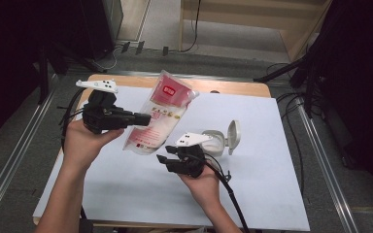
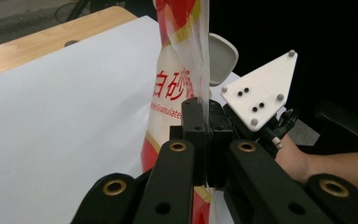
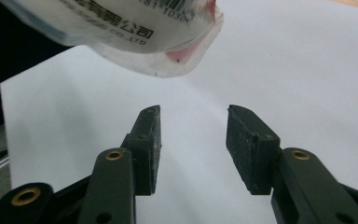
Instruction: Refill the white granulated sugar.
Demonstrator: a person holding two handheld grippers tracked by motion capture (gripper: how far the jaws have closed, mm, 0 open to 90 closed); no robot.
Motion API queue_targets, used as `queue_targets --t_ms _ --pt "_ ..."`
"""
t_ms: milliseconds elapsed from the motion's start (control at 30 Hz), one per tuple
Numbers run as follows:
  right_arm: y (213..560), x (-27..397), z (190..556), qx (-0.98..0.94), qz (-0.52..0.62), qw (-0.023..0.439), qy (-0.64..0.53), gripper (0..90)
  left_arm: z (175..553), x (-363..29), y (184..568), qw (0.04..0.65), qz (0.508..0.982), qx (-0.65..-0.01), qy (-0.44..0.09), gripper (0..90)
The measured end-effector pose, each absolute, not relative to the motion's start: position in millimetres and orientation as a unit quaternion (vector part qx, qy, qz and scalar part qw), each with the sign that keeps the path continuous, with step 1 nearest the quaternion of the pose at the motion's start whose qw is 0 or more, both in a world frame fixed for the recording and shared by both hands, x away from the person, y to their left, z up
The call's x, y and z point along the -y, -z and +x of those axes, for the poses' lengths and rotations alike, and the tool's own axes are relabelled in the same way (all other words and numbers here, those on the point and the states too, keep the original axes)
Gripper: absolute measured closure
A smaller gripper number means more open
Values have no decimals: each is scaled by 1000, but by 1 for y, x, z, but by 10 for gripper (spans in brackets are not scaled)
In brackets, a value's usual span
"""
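Left gripper (image 1: 144,118) clamped on sugar bag (image 1: 158,116) edge, bag lifted; right gripper (image 1: 164,154) at bag's 6 o'clock, jaws apart, nothing between

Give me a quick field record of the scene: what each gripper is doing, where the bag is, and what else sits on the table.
left gripper: shut on the edge of the sugar bag, holding it up off the sheet
right gripper: open, nothing between the pads, just below the bag's lower corner
sugar bag: red and white, tilted, top toward the far edge
white container: on the sheet beside the right gripper, lid flipped open
table: wooden, covered by a white sheet
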State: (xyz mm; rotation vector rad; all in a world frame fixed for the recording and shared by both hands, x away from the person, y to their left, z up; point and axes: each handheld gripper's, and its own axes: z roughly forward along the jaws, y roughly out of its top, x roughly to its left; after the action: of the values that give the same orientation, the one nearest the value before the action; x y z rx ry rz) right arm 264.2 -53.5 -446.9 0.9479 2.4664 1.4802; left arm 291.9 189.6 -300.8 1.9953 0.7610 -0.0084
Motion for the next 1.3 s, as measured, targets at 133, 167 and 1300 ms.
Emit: queue_targets --t_ms 133,167,1300 --pt "443 57 263 -813 299 51 -497 555 300 -196 309 484 814 -322 3 900" --pt "442 58 263 -813 297 48 -498 555 303 -197 312 479 814 -329 3 900" --pt "450 118 259 -845 218 5 -488 461 378 -175 387 450 813 -370 -16 900"
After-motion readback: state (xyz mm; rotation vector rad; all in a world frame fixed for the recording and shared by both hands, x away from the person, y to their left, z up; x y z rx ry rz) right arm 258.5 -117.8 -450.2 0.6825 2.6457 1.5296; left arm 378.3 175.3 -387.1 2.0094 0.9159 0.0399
